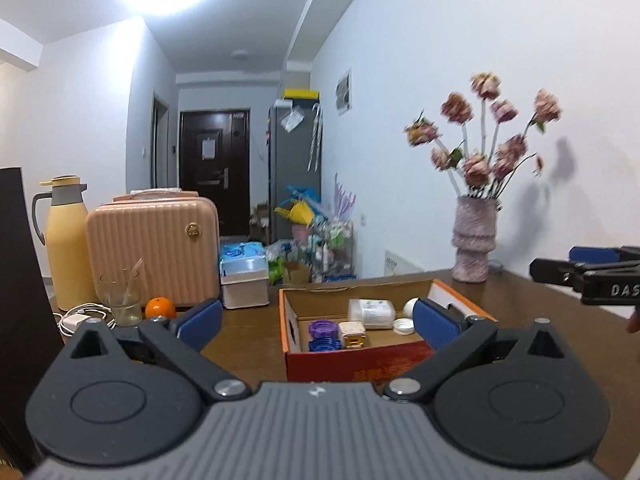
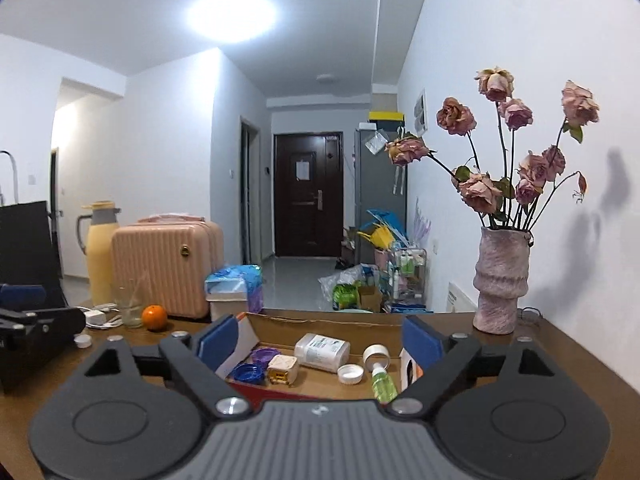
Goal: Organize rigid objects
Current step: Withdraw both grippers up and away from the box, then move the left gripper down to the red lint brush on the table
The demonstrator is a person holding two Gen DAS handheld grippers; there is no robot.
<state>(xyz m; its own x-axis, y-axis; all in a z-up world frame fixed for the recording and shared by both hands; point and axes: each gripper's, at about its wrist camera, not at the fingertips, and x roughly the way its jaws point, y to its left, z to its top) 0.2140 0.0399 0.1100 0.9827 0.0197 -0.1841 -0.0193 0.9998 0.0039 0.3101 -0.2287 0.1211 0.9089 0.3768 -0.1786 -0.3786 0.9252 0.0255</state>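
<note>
An open red and orange cardboard box [image 1: 352, 360] stands on the brown table; its back wall shows in the right wrist view [image 2: 320, 326]. It holds a white bottle lying down [image 2: 322, 351], a purple lid [image 2: 264, 356], a blue lid [image 2: 249, 372], a small cream cube [image 2: 282, 369], a tape roll [image 2: 377, 356], a white cap [image 2: 350, 373] and a small green bottle [image 2: 382, 384]. My left gripper [image 1: 318, 322] is open and empty, just before the box. My right gripper [image 2: 320, 342] is open and empty, over the box's near edge.
An orange [image 2: 154, 317], a glass [image 2: 129, 306], a white charger with cable [image 2: 96, 316] and a small white cap [image 2: 83, 341] lie at the left. Behind them stand a pink case [image 2: 168, 268], a yellow thermos [image 2: 100, 256] and a tissue box [image 2: 232, 290]. A flower vase [image 2: 502, 280] stands at the right.
</note>
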